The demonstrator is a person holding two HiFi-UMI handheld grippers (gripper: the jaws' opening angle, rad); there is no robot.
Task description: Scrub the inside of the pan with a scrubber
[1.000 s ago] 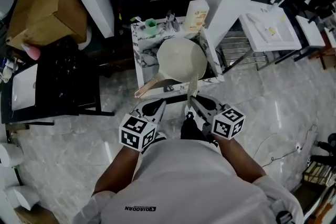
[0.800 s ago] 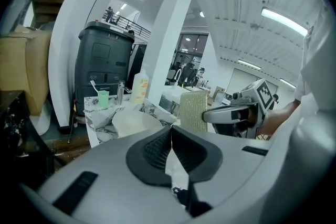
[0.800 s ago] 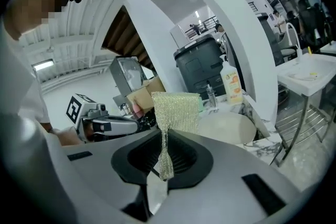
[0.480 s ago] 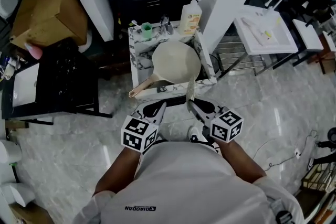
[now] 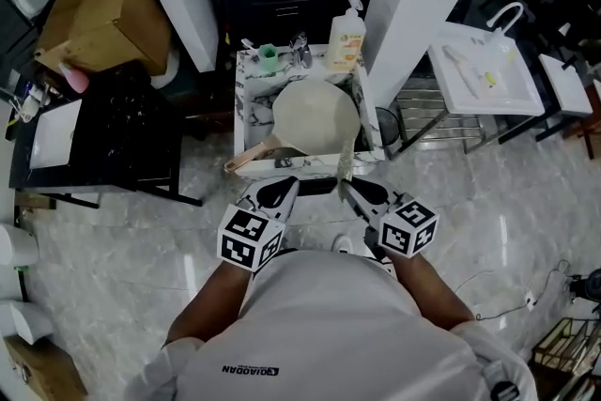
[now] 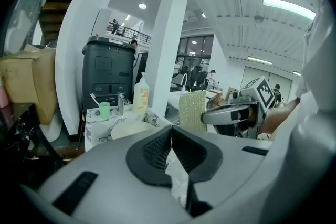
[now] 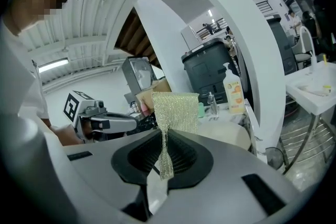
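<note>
A cream pan (image 5: 315,115) lies in a small marble-patterned sink stand (image 5: 242,99), its handle (image 5: 249,161) pointing to the lower left. My right gripper (image 5: 349,186) is shut on a pale mesh scrubber (image 5: 345,164), which stands up just before the stand's front edge. In the right gripper view the scrubber (image 7: 176,108) is pinched at its lower part between the jaws (image 7: 165,150), with the pan (image 7: 227,134) beyond. My left gripper (image 5: 282,190) hovers beside it, short of the handle. Its jaws (image 6: 170,132) are shut with nothing between them.
A soap bottle (image 5: 347,37), a green cup (image 5: 269,54) and a tap (image 5: 300,47) stand at the back of the sink stand. A white pillar (image 5: 413,5) rises to its right, and a white basin on a frame (image 5: 484,70) lies further right. A black rack (image 5: 113,141) is on the left.
Both grippers have shifted a little in front of the sink stand and risen slightly. The scrubber stays gripped in the right one. The head view has swung a bit.
</note>
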